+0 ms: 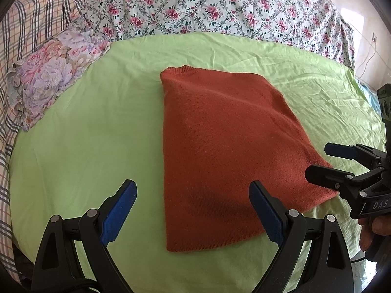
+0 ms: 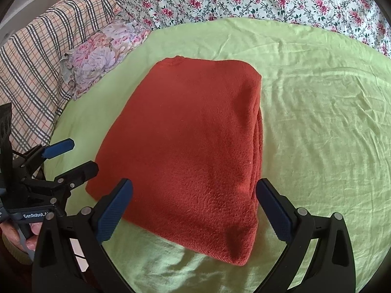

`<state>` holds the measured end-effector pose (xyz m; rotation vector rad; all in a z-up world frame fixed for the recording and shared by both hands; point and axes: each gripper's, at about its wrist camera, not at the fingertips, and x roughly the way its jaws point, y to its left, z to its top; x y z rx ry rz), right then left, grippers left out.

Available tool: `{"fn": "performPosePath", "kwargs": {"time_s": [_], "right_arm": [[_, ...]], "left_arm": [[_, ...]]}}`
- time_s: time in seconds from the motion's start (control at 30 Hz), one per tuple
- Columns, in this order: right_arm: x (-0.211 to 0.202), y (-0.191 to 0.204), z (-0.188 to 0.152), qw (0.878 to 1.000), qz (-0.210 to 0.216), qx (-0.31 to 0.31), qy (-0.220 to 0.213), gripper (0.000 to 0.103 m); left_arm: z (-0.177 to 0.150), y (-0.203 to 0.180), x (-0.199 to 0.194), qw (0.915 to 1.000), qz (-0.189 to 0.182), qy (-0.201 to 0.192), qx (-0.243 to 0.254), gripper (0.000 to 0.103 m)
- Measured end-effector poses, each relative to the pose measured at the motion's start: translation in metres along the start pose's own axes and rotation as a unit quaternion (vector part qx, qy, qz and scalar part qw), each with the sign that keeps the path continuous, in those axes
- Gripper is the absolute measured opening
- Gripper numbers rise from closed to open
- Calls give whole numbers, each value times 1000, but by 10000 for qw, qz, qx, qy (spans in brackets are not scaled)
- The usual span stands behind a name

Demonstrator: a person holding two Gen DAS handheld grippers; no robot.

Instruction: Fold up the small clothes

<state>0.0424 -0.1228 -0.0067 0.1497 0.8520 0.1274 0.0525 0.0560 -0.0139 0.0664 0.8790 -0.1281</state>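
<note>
A rust-orange knitted sweater [image 1: 220, 146] lies folded into a long strip on the light green sheet [image 1: 85, 134], with its ribbed collar at the far end. In the right wrist view the sweater [image 2: 190, 146] shows stacked layers along its right edge. My left gripper [image 1: 193, 195] is open above the sweater's near left corner, holding nothing. My right gripper [image 2: 194, 195] is open over the near right corner, also holding nothing. Each gripper shows in the other's view: the right gripper [image 1: 317, 162] by the near right edge, the left gripper [image 2: 81, 156] at the left edge.
A purple floral pillow [image 1: 51, 75] lies at the far left of the green sheet. A plaid blanket [image 1: 27, 26] and a white quilt with pink flowers [image 1: 220, 5] bound the far side. A hand [image 2: 27, 234] holds the left gripper's handle. Bare sheet [image 2: 330, 134] lies to the right.
</note>
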Motion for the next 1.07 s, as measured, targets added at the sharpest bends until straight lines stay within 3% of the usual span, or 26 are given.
{"fn": "performPosePath", "kwargs": {"time_s": [0.7, 1.07], "right_arm": [[8, -15, 8, 9998, -66, 189, -68, 100], [11, -15, 12, 9998, -7, 155, -105, 101]], "left_arm": [[17, 9, 10, 9998, 132, -46, -118, 93], [10, 3, 6, 9997, 232, -34, -78, 93]]}}
